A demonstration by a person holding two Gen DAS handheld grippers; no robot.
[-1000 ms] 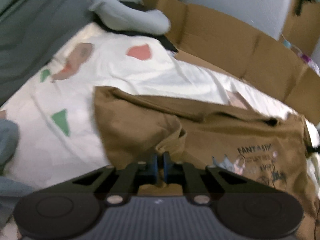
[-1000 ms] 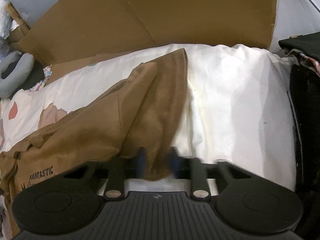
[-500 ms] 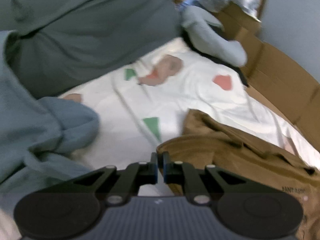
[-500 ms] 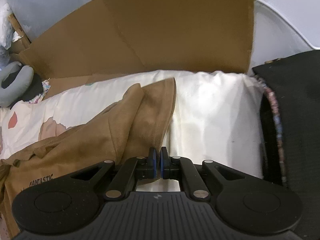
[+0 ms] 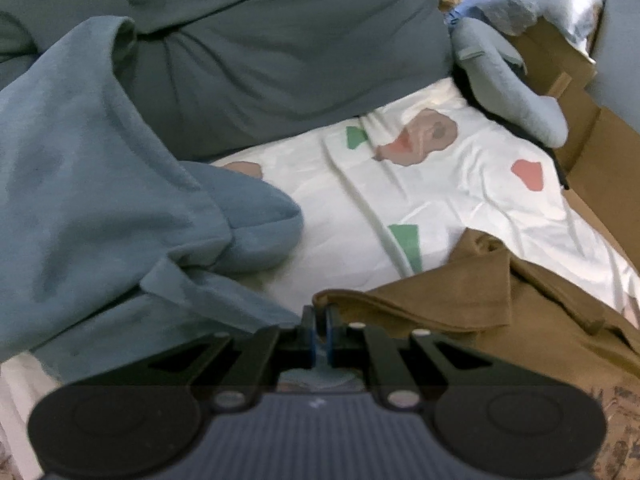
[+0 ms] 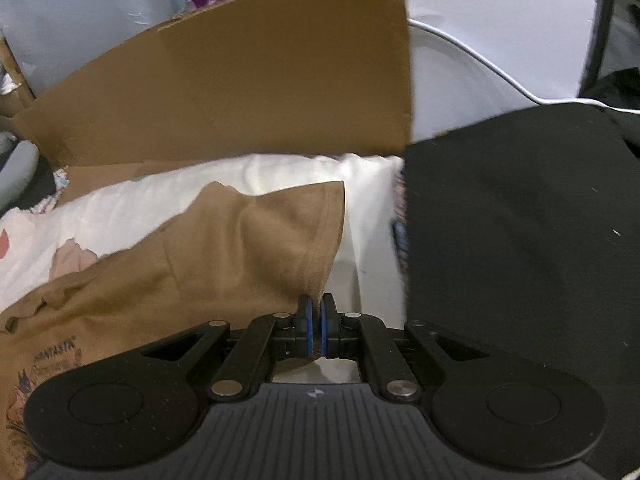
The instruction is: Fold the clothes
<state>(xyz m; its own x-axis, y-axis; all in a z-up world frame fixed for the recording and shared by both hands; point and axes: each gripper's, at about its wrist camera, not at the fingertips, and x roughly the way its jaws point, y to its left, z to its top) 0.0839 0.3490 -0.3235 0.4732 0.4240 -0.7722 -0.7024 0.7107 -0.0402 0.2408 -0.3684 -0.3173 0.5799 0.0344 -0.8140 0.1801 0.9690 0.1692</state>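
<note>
Two tools (left [image 5: 319, 322], right [image 6: 316, 312]) each pinch closed on one brown shirt [image 6: 224, 248], beside one blue garment [image 5: 100, 200].

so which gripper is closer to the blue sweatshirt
Left. The left gripper sits right beside the blue sweatshirt, pinching the brown shirt. The right gripper holds that shirt elsewhere; no sweatshirt in its view.

Counted: 1 brown shirt [image 5: 500, 300], 2 grippers, left [image 5: 319, 334] and right [image 6: 317, 330], each clamped on it. Beside shirt: 1 blue garment [image 5: 100, 200], 1 white sheet [image 5: 460, 208]. Behind shirt: 1 cardboard panel [image 6: 240, 92].
</note>
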